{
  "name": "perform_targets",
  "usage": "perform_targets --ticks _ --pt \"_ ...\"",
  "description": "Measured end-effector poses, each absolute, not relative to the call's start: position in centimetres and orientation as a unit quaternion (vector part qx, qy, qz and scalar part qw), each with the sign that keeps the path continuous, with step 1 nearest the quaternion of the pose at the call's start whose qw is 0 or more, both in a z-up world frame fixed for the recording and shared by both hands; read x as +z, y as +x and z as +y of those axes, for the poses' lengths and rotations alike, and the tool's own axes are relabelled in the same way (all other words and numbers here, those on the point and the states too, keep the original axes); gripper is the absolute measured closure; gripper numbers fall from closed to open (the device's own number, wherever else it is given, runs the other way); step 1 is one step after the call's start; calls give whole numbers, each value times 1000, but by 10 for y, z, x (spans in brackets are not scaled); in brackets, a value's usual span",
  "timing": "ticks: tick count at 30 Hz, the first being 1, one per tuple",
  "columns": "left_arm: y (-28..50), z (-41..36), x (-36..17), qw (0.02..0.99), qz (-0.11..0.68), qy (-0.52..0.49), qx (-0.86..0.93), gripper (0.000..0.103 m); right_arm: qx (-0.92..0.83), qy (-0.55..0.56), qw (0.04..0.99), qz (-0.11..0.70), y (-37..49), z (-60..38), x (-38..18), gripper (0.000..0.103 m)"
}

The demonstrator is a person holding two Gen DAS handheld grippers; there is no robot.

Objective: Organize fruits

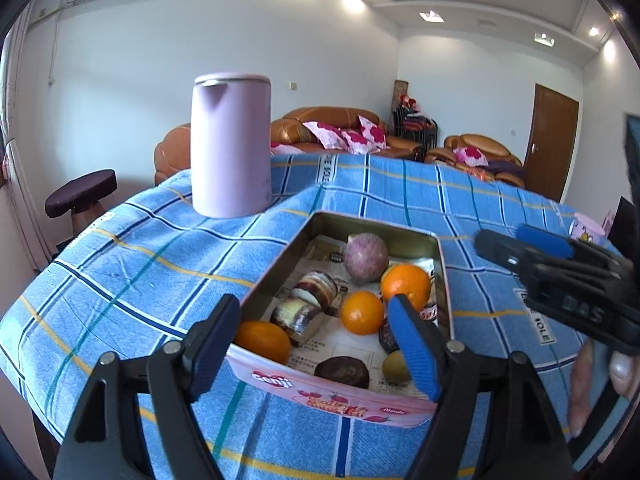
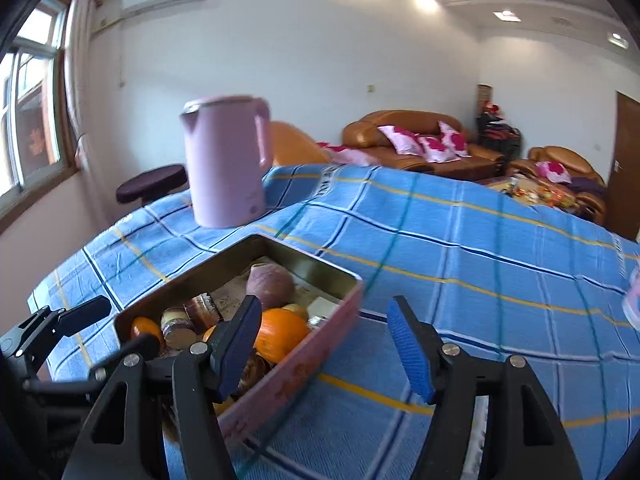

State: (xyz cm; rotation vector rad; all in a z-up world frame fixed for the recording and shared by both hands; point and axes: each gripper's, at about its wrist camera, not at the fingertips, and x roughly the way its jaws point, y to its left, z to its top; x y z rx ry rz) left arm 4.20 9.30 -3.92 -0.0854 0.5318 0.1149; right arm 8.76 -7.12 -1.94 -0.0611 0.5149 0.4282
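Note:
An open tin (image 1: pixel 328 398) with pink sides sits on the blue checked cloth. It holds three oranges (image 1: pixel 406 286), a round purple fruit (image 1: pixel 366 258), a yellow-green fruit (image 1: pixel 394 368), a dark fruit (image 1: pixel 386 336), two cake rolls (image 1: pixel 316 288) and a round chocolate cake (image 1: pixel 342 370). My left gripper (image 1: pixel 316 332) stands open over the tin's near end, gripping nothing. My right gripper (image 2: pixel 324 328) is open too. One of its fingers is over the tin's (image 2: pixel 296 372) right side by an orange (image 2: pixel 280 332), the other over the cloth. Each gripper shows in the other's view: the right gripper (image 1: pixel 520 248), the left gripper (image 2: pixel 80 316).
A tall pink kettle (image 1: pixel 230 144) stands on the cloth behind the tin, to the left. A dark stool (image 1: pixel 80 194) is past the table's left edge. A small pink box (image 1: pixel 586 228) lies at the far right. A person's hand (image 1: pixel 600 376) holds the right gripper. Sofas line the far wall.

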Motion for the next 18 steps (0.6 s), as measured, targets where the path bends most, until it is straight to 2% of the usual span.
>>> perform_targets --ticks 5,9,18 --pt "32 89 -26 967 246 -43 52 21 203 -25 951 231 58 -84 -7 32" --pt "26 83 -19 970 237 -38 49 16 197 -26 957 209 35 -90 4 32" --pt "20 74 -11 972 228 -33 45 16 195 -18 962 189 17 -103 15 29"
